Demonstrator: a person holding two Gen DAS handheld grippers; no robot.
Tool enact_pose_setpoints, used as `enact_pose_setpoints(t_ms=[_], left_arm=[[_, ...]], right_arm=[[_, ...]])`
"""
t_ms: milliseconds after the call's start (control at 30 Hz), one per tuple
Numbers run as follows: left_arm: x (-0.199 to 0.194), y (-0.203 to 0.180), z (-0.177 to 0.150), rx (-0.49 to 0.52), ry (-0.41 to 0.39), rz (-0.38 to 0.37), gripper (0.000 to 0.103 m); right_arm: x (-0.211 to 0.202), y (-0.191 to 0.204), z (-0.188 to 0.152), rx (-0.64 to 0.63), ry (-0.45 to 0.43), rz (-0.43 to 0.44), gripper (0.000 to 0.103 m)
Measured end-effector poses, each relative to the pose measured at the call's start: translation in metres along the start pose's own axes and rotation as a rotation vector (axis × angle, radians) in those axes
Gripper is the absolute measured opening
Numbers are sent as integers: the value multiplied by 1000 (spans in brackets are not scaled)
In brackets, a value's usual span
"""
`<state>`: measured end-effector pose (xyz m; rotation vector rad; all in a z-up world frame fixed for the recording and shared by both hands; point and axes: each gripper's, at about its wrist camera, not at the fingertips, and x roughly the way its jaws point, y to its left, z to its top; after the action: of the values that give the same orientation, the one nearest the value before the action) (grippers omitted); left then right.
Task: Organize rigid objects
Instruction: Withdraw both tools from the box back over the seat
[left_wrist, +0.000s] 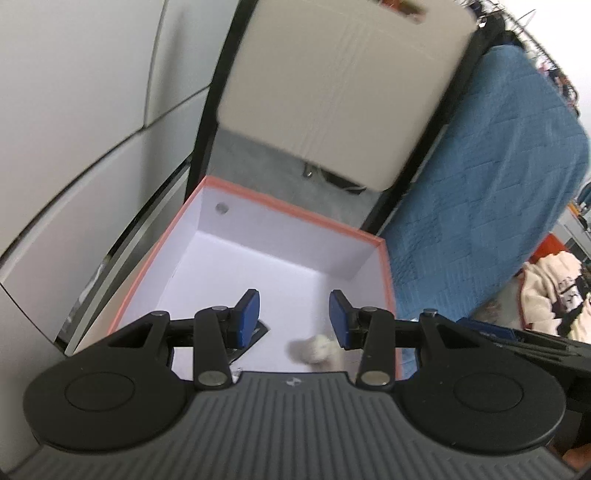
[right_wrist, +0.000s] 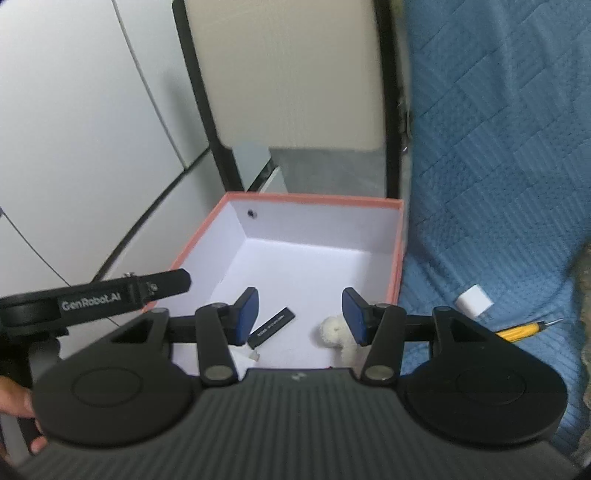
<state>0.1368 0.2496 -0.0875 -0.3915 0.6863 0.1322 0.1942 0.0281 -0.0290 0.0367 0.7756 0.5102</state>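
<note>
Both tools, left (left_wrist: 294, 316) and right (right_wrist: 300, 315), hang apart and empty, partly hiding a fluffy white object (right_wrist: 334, 331). It lies in an orange-rimmed box (right_wrist: 398, 258) beside a blue quilt (right_wrist: 498, 192).

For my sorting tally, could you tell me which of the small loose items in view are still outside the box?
The white block and the yellow-handled tool lie on the blue quilt; the black strip and fluffy white toy sit inside the box.

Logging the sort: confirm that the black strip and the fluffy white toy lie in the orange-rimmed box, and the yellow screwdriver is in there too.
Wrong on the yellow screwdriver: the right wrist view shows it outside, on the blue quilt. The black strip and fluffy white toy do lie in the orange-rimmed box.
</note>
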Motion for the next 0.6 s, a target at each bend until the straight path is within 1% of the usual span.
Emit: enact_pose_setpoints(t_ms=[167, 300, 600], left_arm=[[-22, -29, -10, 44, -35, -29, 47], [-34, -49, -26, 54, -53, -56, 47], [-49, -99, -67, 100, -43, -111, 47]], right_arm=[[-38, -14, -13, 9, -56, -29, 53], [-63, -25, -28, 13, -94, -61, 53], [-108, -58, -65, 46, -132, -123, 53]])
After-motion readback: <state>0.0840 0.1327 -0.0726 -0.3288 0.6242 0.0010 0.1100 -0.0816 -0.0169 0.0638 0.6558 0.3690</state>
